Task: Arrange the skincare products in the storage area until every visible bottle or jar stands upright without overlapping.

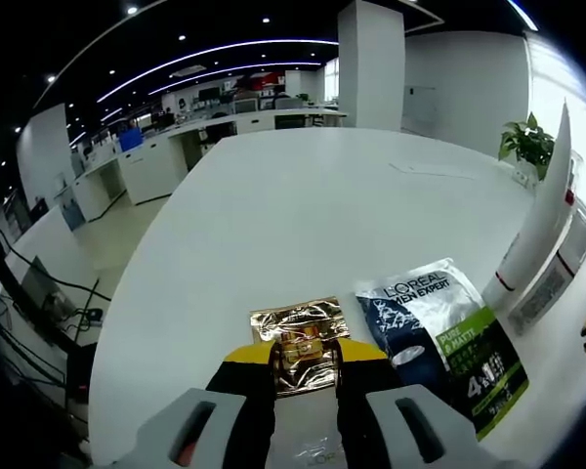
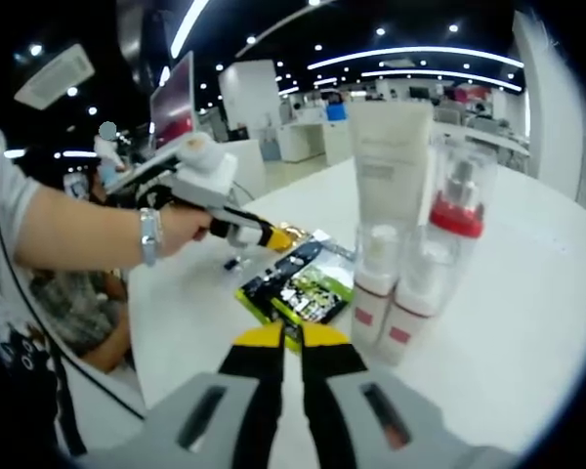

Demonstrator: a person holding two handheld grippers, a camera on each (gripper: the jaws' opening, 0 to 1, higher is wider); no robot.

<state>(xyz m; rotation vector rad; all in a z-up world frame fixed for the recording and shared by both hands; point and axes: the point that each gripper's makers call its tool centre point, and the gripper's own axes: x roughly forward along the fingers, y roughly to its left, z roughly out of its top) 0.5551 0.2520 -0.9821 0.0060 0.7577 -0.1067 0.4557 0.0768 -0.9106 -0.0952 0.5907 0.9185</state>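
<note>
A gold foil sachet [image 1: 298, 337] lies on the white table [image 1: 303, 205], and my left gripper [image 1: 306, 363] has its yellow-tipped jaws closed on the sachet's near end. To its right lies a dark L'Oreal packet [image 1: 439, 337] with a green corner. A tall white tube [image 1: 542, 220] stands upright at the right. In the right gripper view my right gripper [image 2: 293, 340] is shut with nothing in it, just short of the L'Oreal packet [image 2: 298, 283]. Behind it stand the white tube [image 2: 389, 156], a clear red-capped bottle [image 2: 459, 195] and two small white bottles [image 2: 396, 288]. A hand holds the left gripper [image 2: 276, 236] over the gold sachet [image 2: 291, 229].
A labelled white bottle [image 1: 557, 278] stands beside the tube, and a potted plant [image 1: 527, 142] is at the table's far right edge. The tabletop stretches bare beyond the sachet. A person's arm [image 2: 88, 234] reaches in from the left; desks fill the office behind.
</note>
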